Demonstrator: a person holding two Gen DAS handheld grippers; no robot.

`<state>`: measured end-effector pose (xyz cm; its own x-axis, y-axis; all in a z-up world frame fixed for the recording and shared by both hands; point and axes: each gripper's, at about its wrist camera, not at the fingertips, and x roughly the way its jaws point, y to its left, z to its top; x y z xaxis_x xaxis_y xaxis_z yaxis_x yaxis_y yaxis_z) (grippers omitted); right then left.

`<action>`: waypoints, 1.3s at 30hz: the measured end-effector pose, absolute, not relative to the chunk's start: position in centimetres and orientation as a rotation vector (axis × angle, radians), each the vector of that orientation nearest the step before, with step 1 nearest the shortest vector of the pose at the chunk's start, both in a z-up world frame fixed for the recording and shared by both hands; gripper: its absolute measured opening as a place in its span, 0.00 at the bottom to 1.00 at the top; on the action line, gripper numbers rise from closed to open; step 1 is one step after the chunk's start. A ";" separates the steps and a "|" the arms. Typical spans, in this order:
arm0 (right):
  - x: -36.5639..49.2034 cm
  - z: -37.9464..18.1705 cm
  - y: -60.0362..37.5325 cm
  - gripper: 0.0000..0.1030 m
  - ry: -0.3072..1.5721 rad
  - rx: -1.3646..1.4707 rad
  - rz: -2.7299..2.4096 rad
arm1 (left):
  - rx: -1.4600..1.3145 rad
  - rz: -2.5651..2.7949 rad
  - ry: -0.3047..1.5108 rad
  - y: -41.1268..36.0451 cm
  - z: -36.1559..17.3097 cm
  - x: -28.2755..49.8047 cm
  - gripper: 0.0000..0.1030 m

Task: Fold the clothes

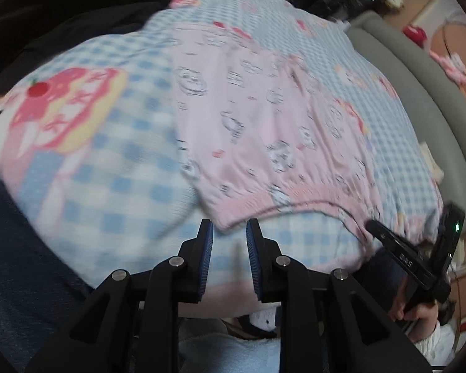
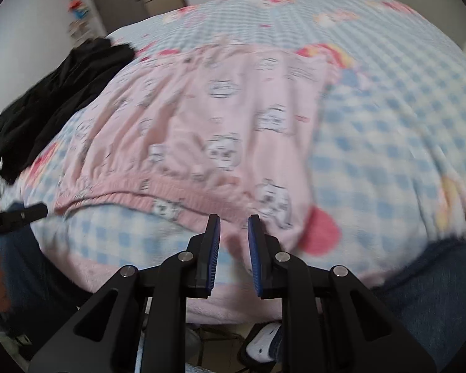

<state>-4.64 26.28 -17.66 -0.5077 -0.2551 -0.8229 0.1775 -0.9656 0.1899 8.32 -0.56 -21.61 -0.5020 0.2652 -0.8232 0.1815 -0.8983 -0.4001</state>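
Observation:
A pink garment with cat prints (image 1: 258, 130) lies spread on a blue checked blanket (image 1: 124, 192), its ribbed waistband toward me. My left gripper (image 1: 230, 225) hovers at the waistband's left corner. Its jaws stand apart and the corner sits just at the tips, not pinched. In the right wrist view the same pink garment (image 2: 202, 118) fills the middle. My right gripper (image 2: 234, 220) is at the waistband's right end. Pink cloth shows in the gap between its pads, which stand apart. Both views are blurred.
A black garment (image 2: 56, 93) lies bunched at the blanket's far left, seen too in the left wrist view as a black garment (image 1: 62, 9). A grey padded bed frame (image 1: 404, 77) runs along the right. The person's jeans (image 2: 435, 295) press against the bed's near edge.

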 end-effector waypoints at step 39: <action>-4.7 -19.4 29.7 0.08 -0.821 1.422 -2.076 | -1.565 2.278 -1.109 -2.2 -24.3 7.6 0.09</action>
